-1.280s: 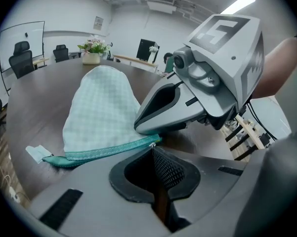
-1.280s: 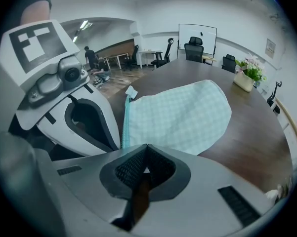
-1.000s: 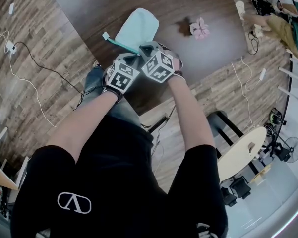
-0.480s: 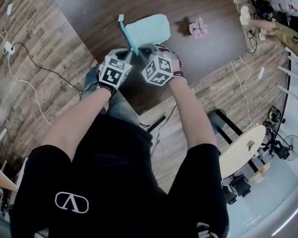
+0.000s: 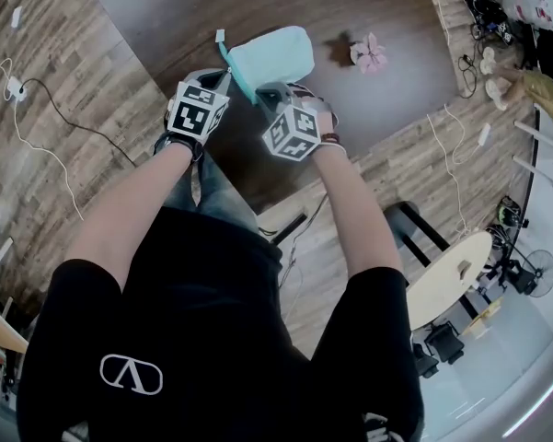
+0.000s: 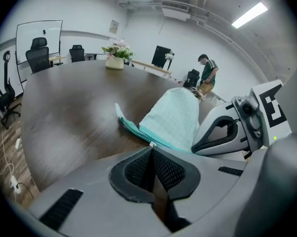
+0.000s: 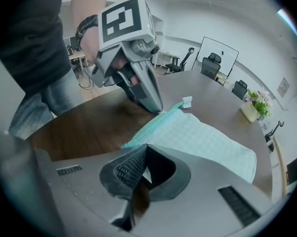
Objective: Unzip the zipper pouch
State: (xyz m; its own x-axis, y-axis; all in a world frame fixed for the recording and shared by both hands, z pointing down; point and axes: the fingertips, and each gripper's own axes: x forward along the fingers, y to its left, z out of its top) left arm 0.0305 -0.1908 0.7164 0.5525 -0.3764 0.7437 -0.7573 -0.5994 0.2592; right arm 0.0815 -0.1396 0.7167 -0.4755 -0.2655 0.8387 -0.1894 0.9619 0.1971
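Pouch lies on the table, near the edge by the person. Looks like the left gripper is pinched shut on the pull, while the right gripper clamps the pouch end, probably as an anchor so the zipper can slide. It looks flat, and I can't see anything inside.

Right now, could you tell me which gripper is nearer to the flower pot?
The right gripper: it holds the zipper pouch nearer the flower pot; the left gripper grips the zipper farther off.
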